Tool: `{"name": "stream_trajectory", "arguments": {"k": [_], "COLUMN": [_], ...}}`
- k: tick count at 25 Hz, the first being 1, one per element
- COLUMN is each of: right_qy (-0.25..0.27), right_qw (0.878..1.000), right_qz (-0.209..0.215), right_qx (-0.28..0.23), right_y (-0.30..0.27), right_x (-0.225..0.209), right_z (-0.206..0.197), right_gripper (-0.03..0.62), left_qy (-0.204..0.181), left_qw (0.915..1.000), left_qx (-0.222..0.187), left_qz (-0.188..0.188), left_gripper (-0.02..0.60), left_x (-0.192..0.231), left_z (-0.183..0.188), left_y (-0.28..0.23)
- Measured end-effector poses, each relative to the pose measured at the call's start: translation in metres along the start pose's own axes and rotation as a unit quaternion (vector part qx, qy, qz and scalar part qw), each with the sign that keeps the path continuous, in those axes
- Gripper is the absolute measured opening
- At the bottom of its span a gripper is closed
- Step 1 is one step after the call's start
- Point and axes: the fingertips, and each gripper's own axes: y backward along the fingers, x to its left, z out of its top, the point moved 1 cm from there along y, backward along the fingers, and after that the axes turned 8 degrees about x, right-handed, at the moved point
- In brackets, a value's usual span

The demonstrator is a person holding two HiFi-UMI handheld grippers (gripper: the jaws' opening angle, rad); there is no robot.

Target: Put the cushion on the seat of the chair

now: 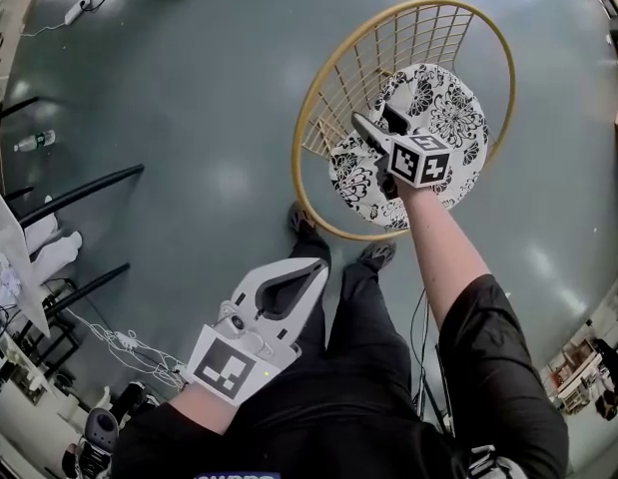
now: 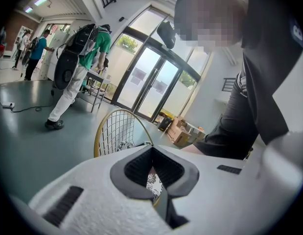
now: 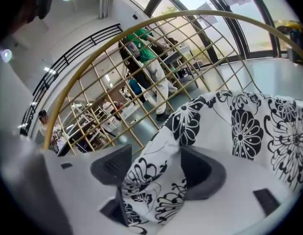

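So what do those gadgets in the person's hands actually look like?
Each hand carries a chunky white plastic gripper, the left gripper and the right gripper. Each has two jaws lined with dark grey ribbed pads. Behind each sits a white cube printed with black square markers. The person wears a black short sleeve and dark trousers.
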Motion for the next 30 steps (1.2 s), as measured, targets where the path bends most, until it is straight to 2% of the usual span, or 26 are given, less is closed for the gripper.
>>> {"name": "stream_trajectory", "arguments": {"k": [4, 8, 16, 23, 25, 30], "right_qy": [-0.003, 0.007, 0.017, 0.035, 0.039, 0.056], "right_qw": [1.0, 1.0, 0.997, 0.989, 0.986, 0.975], "right_qz": [0.013, 0.019, 0.035, 0.054, 0.059, 0.057], "right_qx": [0.005, -0.006, -0.072, -0.13, -0.149, -0.206], "right_y": [0.019, 0.064, 0.218, 0.353, 0.388, 0.468], "right_x": [0.014, 0.037, 0.114, 0.181, 0.196, 0.229], "right_z": [0.002, 0.01, 0.029, 0.033, 0.034, 0.037], "right_gripper": [0.29, 0.29, 0.29, 0.287, 0.267, 0.161], "left_qy": [-0.007, -0.021, -0.073, -0.091, -0.098, -0.128], "left_qw": [0.9999, 0.9995, 0.9957, 0.9903, 0.9885, 0.9818], "left_qx": [-0.012, -0.021, -0.051, -0.074, -0.076, -0.076], "left_qz": [-0.002, -0.009, -0.027, -0.075, -0.087, -0.118], "left_gripper": [0.013, 0.014, 0.014, 0.014, 0.014, 0.014], "left_x": [-0.012, -0.035, -0.098, -0.176, -0.2, -0.257], "left_z": [0.011, 0.026, 0.068, 0.11, 0.118, 0.131], "left_y": [0.007, 0.015, 0.031, 0.028, 0.026, 0.029]}}
